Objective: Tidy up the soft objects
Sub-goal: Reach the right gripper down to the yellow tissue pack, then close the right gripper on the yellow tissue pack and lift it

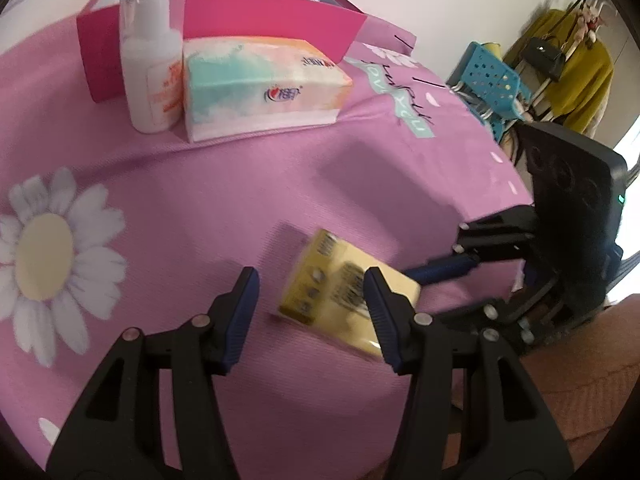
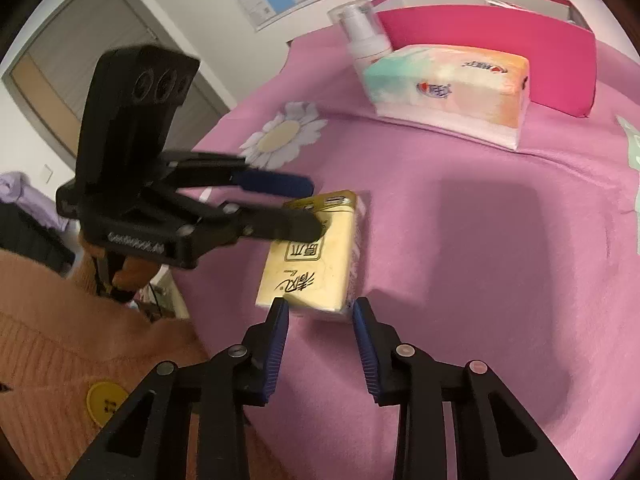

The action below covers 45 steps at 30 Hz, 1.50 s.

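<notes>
Pink bedspread (image 1: 240, 184) with white daisy prints, spread over a bed as the working surface. Nearest the right-wrist camera, right gripper (image 2: 320, 312) with blue-padded fingers (image 2: 280, 336) parted, tips flanking the near end of a small yellow tissue pack (image 2: 312, 264) lying flat on the bedspread; pads just beside its corners, contact not clear, pack not lifted. From the left side of that view, left gripper (image 2: 308, 208) reaching in over the pack's far end, fingers spread, one above the other, lower tip overlapping the pack's top edge; touching or not, cannot tell. In the left-wrist view, left gripper (image 1: 312, 288) open, its right finger (image 1: 380, 308) in front of the blurred tissue pack (image 1: 336, 292), left finger well clear on bare bedspread; right gripper (image 1: 432, 276) coming in from the right. Orange knitted sleeve (image 2: 60, 340) at the lower left edge. Farther back, larger pastel tissue pack (image 1: 260, 84) beside a white pump bottle (image 1: 150, 64), both just in front of an open pink box (image 1: 280, 20).
</notes>
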Each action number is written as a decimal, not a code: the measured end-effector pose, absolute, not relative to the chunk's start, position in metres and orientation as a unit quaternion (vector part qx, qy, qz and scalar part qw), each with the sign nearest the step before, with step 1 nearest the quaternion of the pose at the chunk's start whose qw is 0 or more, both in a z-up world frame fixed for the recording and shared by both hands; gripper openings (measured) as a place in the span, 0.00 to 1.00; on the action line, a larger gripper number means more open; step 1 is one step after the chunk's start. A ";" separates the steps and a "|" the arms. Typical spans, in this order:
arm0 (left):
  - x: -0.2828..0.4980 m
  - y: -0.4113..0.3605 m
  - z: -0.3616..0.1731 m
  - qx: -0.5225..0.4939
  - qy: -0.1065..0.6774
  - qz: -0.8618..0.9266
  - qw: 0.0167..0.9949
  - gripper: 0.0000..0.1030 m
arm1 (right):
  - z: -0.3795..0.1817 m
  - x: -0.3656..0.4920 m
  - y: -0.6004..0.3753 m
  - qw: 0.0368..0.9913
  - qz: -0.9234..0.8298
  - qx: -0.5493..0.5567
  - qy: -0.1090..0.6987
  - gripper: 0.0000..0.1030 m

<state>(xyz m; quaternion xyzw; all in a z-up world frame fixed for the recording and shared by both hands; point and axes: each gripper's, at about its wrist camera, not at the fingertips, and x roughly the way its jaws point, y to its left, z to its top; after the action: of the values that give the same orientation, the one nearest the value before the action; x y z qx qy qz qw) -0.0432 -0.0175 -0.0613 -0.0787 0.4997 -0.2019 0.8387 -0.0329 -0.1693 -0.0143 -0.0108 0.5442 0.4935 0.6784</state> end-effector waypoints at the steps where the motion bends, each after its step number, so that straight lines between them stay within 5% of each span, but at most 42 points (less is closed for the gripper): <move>1: -0.044 -0.017 -0.062 -0.080 0.500 -0.203 0.838 0.55 | -0.015 -0.030 -0.169 0.682 0.488 -0.008 0.544 0.30; 16: -0.044 -0.005 -0.063 -0.101 0.501 -0.198 0.836 0.55 | -0.022 0.017 -0.175 0.724 0.432 0.053 0.536 0.30; 20: -0.044 0.001 -0.063 -0.115 0.499 -0.193 0.837 0.42 | -0.019 0.013 -0.181 0.718 0.440 0.074 0.534 0.31; 31: -0.038 -0.004 -0.060 -0.110 0.505 -0.183 0.836 0.42 | -0.024 0.003 -0.168 0.713 0.451 0.072 0.532 0.28; 45: -0.047 0.005 0.010 -0.086 0.439 -0.195 0.873 0.42 | 0.045 0.012 -0.175 0.739 0.483 0.074 0.465 0.26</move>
<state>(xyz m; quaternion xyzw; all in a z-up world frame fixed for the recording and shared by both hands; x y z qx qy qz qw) -0.0466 0.0046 0.0097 -0.0858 0.4393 -0.1954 0.8726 0.0124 -0.1753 0.0453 0.0743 0.4647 0.4826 0.7387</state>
